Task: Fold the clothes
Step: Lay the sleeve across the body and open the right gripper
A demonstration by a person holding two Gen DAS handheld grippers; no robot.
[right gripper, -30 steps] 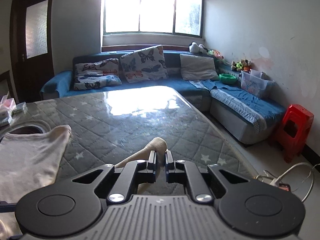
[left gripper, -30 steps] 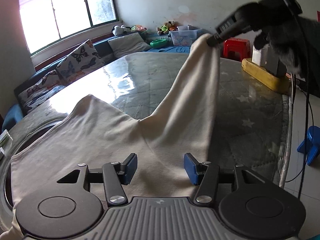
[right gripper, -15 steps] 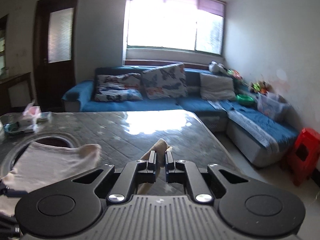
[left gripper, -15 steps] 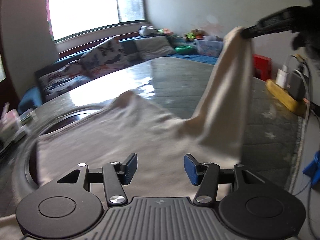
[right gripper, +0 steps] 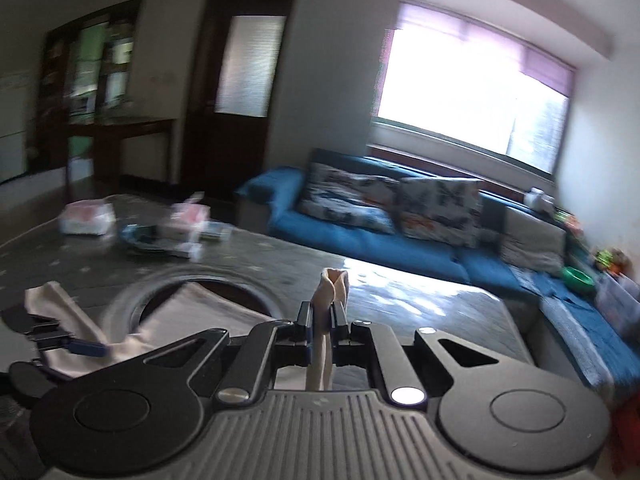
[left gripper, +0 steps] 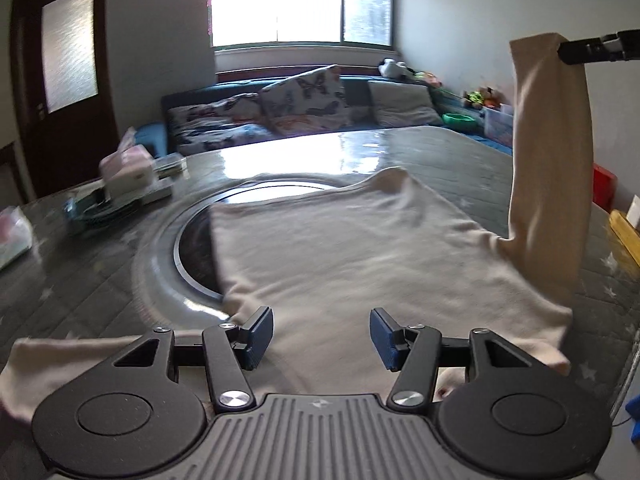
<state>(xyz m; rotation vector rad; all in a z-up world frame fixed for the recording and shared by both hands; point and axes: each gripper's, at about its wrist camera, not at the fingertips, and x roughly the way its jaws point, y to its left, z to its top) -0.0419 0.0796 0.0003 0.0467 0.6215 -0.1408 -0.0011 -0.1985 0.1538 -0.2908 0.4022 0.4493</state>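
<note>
My right fingers (right gripper: 323, 316) clamp the cream shirt's (left gripper: 360, 256) sleeve, lifting it at the frame's upper right; my left fingers (left gripper: 321, 334) stand apart above its body, spread across the tabletop (left gripper: 460, 156).

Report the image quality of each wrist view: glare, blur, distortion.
Left wrist view: window blown out white, glare on the glossy table, the tissue box motion-smeared, cream garment fairly sharp, fisheye bending at the edges. Right wrist view: heavier motion blur across room and sofa, window overexposed, only the right gripper crisp.
</note>
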